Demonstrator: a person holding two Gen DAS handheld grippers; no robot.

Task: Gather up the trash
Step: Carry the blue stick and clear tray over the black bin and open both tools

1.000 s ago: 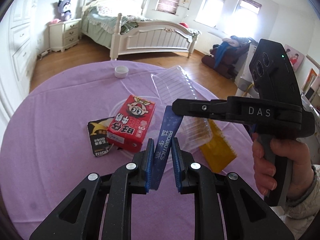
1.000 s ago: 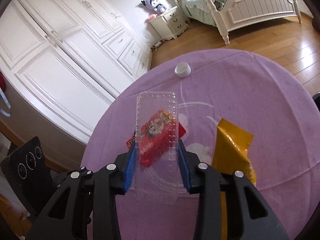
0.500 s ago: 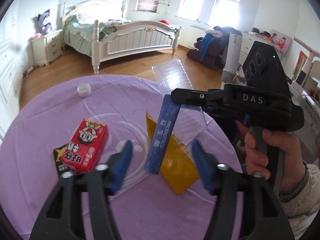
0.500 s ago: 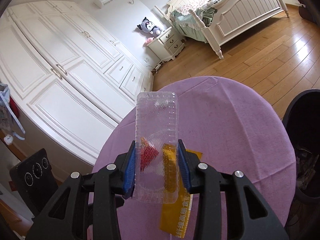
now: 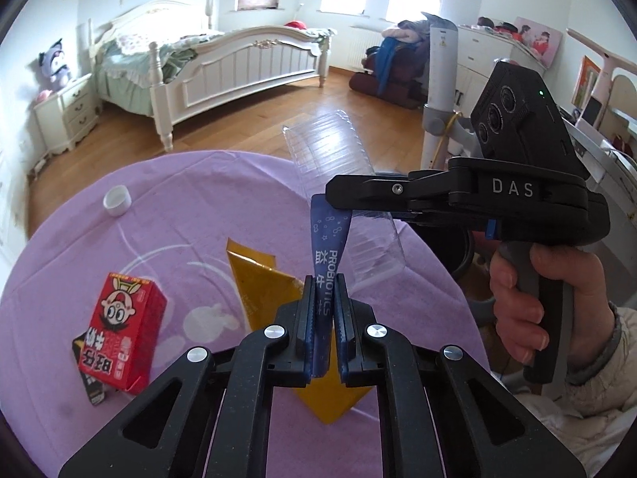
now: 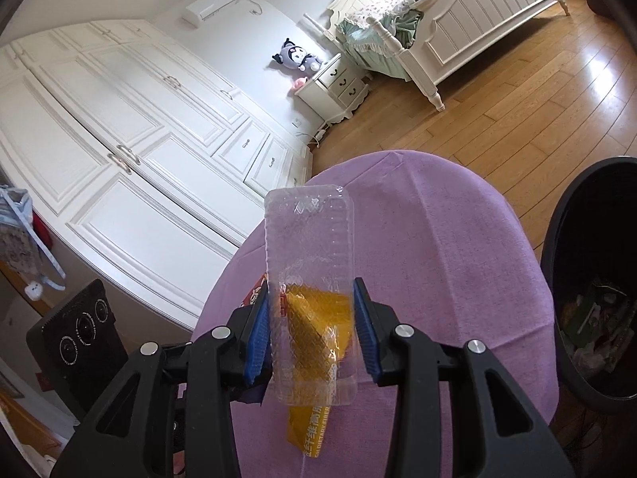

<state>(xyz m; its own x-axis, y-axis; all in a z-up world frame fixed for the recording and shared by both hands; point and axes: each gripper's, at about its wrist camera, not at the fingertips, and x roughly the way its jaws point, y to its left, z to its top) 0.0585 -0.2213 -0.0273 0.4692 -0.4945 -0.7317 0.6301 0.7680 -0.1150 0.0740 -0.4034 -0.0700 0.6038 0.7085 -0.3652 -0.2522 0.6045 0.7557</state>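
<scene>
My left gripper [image 5: 323, 302] is shut on a blue probiotics sachet [image 5: 327, 247], held upright above the purple table [image 5: 179, 207]. My right gripper [image 6: 312, 318] is shut on a clear plastic tray [image 6: 308, 263], lifted over the table's right side; it also shows in the left wrist view [image 5: 338, 167]. A yellow fibre packet [image 5: 262, 290], a red milk carton [image 5: 121, 318], a black wrapper [image 5: 89, 370] under it and a white bottle cap [image 5: 116, 200] lie on the table.
A black trash bin [image 6: 589, 279] with rubbish inside stands on the floor right of the table. Beyond are a white bed [image 5: 223, 59], a nightstand [image 5: 67, 115] and white wardrobes [image 6: 119, 139].
Both grippers have lifted and swung right toward the bin. The left jaws looked spread around the sachet half a second ago and are now closed on it.
</scene>
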